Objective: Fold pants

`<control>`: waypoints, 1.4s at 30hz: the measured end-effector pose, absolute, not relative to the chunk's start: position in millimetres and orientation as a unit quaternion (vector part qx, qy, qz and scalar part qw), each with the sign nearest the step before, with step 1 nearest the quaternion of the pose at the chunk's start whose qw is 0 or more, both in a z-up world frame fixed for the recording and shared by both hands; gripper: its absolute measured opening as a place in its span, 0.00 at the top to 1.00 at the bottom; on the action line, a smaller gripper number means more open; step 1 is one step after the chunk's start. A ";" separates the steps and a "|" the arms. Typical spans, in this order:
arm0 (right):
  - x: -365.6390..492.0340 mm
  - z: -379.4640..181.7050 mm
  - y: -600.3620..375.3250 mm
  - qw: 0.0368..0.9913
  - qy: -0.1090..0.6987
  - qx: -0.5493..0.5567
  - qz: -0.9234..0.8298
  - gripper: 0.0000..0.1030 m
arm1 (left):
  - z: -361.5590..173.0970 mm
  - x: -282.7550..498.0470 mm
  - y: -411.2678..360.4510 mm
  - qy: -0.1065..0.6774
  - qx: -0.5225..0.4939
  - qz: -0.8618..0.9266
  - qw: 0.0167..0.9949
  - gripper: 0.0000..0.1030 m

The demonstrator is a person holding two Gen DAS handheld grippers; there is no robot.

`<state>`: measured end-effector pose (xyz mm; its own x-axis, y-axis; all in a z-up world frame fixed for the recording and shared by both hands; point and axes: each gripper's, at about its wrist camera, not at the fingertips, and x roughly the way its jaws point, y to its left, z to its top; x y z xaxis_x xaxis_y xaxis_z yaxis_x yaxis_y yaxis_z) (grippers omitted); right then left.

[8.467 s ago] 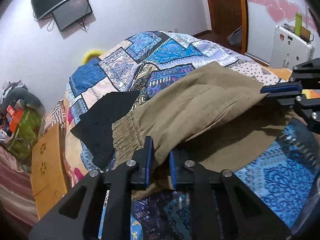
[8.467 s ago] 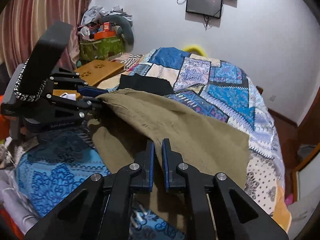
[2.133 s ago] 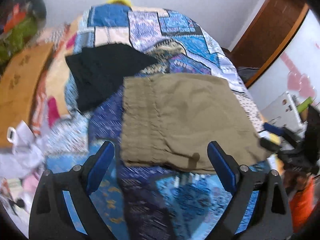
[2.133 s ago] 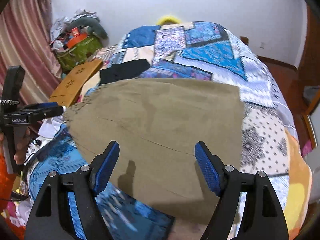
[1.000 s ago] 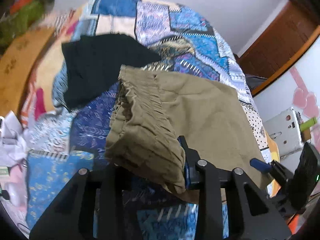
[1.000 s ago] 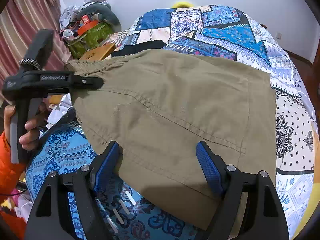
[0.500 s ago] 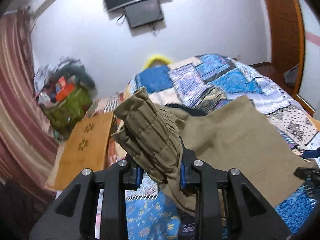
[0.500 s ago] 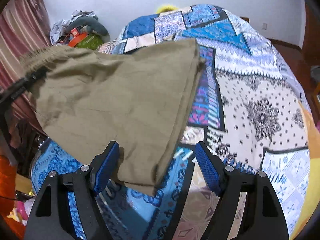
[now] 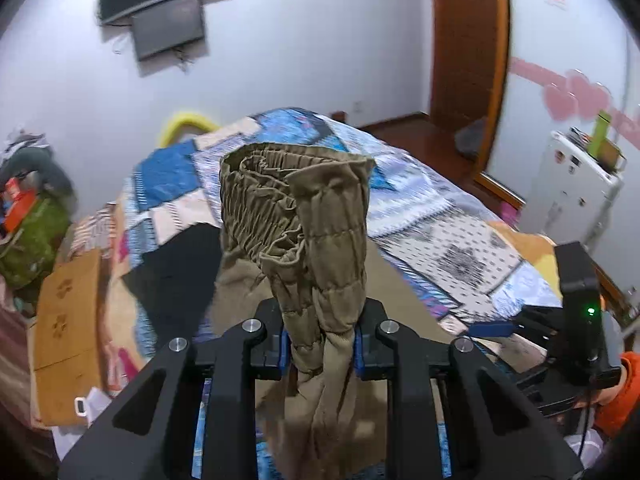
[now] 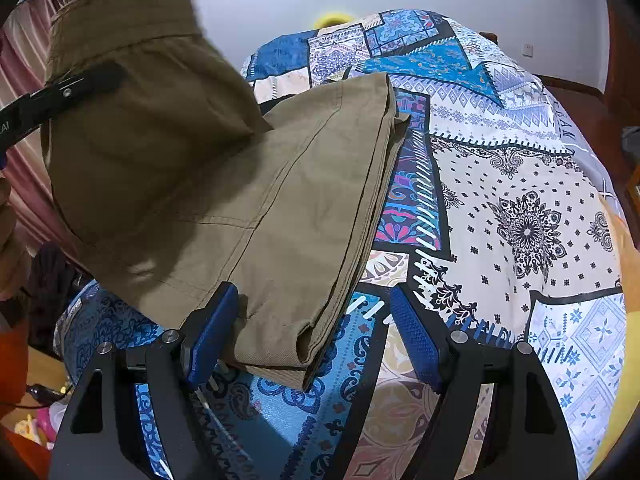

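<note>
Since the frame a second ago, we have lifted the waistband end of the pants off the bed, so it now stands bunched and upright in the middle of the left wrist view instead of lying low on the quilt. Our left gripper is closing on that gathered elastic band, and the cloth fills the gap between its blue pads. A black garment lies at centre left.

In the right wrist view, the raised end fills the upper left, while the folded legs still rest on the quilt through the centre. Our right gripper hangs wide over the near hem corner at lower centre, pressing on nothing.

We judge the cloth light, soft and droopy; the thick waistband and the stacked hem edges look the surest places to pinch.
</note>
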<state>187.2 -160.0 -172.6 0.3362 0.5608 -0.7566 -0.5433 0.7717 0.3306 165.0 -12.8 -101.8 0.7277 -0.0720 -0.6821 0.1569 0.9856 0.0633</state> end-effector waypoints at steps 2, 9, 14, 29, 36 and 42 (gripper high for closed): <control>187.5 -172.6 -160.3 0.817 0.467 0.011 0.338 0.27 | -107.3 167.2 -18.8 0.377 0.048 -0.084 0.921 0.78; 188.2 -173.0 -161.0 0.817 0.466 0.014 0.339 0.27 | -124.9 180.8 -33.0 0.432 0.027 -0.131 0.892 0.78; 188.9 -173.1 -162.7 0.818 0.467 0.023 0.336 0.27 | -125.5 175.8 -38.7 0.445 0.028 -0.152 0.882 0.31; 173.1 -149.5 -180.6 0.834 0.446 0.023 0.323 0.27 | -105.5 215.7 33.3 0.402 0.066 -0.030 0.913 0.11; 172.1 -121.8 -181.2 0.850 0.410 0.044 0.327 0.27 | -134.0 270.5 71.1 0.441 0.064 0.007 0.895 0.11; 188.3 -129.2 -165.2 0.848 0.415 0.049 0.325 0.25 | -177.7 322.0 79.7 0.494 0.075 0.015 0.866 0.11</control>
<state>188.3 -165.2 -129.2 0.4445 0.5920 -0.6723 -0.5106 0.7841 0.3528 322.0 79.7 -177.7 0.5118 0.1008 -0.8532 0.0473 0.9883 0.1451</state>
